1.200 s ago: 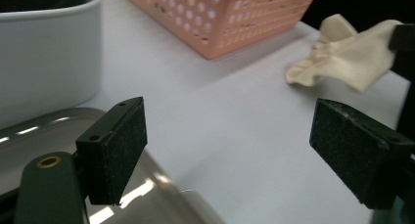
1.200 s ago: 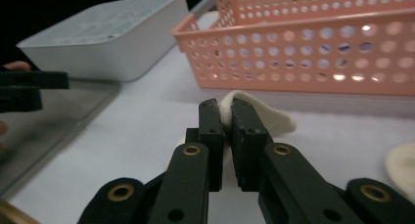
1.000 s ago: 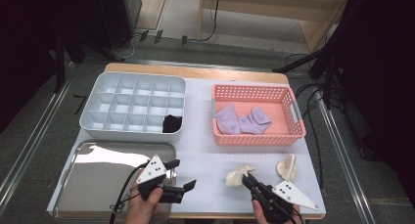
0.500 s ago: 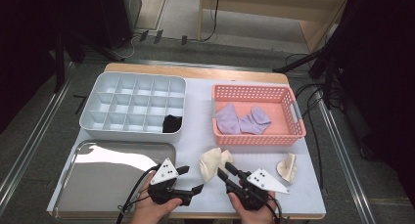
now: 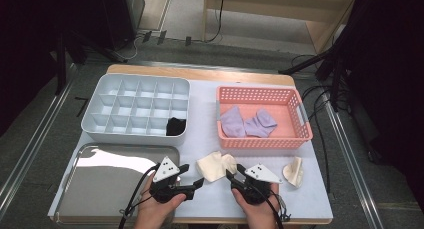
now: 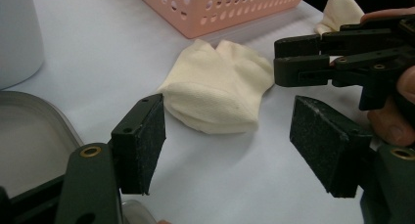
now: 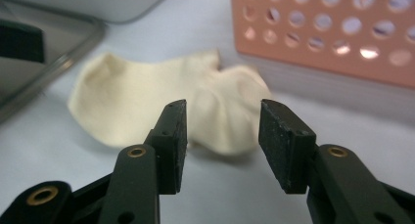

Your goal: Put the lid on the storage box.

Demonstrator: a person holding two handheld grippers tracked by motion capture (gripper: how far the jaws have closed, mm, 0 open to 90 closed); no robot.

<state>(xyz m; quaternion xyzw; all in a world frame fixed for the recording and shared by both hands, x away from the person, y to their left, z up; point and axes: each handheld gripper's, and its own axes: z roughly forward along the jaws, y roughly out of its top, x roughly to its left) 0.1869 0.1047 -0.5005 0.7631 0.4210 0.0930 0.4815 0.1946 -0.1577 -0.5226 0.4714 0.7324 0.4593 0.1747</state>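
Observation:
A cream sock (image 5: 216, 165) lies flat on the white table (image 5: 200, 139) between my two grippers. My left gripper (image 5: 192, 175) stands open just left of it; its jaws have just been closing a little, with the sock (image 6: 220, 94) ahead of the pads and not between them. My right gripper (image 5: 234, 171) is open at the sock's right edge. Its jaws have just been opening, and the sock (image 7: 161, 94) lies on the table just beyond their tips. The left gripper view also shows the right gripper (image 6: 279, 57) beside the sock.
A second cream sock (image 5: 294, 171) lies at the front right. The pink basket (image 5: 260, 141) behind holds purple socks (image 5: 247, 123). The grey compartment box (image 5: 135, 111) has a black sock (image 5: 175, 126) in one cell. A metal tray (image 5: 100, 184) lies front left.
The right gripper carried the cream sock leftward across the table, lowered it and opened off it. The left gripper shifted slightly right, toward the sock.

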